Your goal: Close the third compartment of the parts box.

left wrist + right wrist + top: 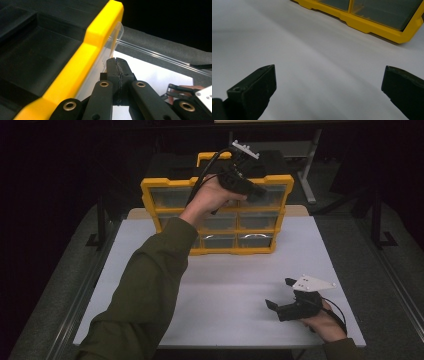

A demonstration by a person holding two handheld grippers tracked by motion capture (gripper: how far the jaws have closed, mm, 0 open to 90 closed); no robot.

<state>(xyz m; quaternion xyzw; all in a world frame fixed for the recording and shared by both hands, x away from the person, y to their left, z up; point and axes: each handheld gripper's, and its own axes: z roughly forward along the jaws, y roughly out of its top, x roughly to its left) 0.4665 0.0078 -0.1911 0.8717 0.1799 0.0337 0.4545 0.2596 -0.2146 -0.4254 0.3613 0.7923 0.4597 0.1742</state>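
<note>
A yellow organizer [150, 185] with several clear drawers stands upright at the back of the white table [240, 285]. A hand holds my left gripper [260, 194] up at the organizer's top right drawer [275, 196]. In the left gripper view its jaws [117, 61] are pressed together, and their tips touch the clear drawer front [112, 47] beside the yellow frame [75, 65]. Whether a thin lip is pinched between them I cannot tell. My right gripper [280, 293] rests low at the table's near right. It is open, with bare table between its jaws [329, 82].
The organizer has a yellow carry handle [212, 156] on top and a black back panel [32, 50]. Its lower right corner [372, 27] lies ahead of the right gripper. Dark floor and table legs surround the table.
</note>
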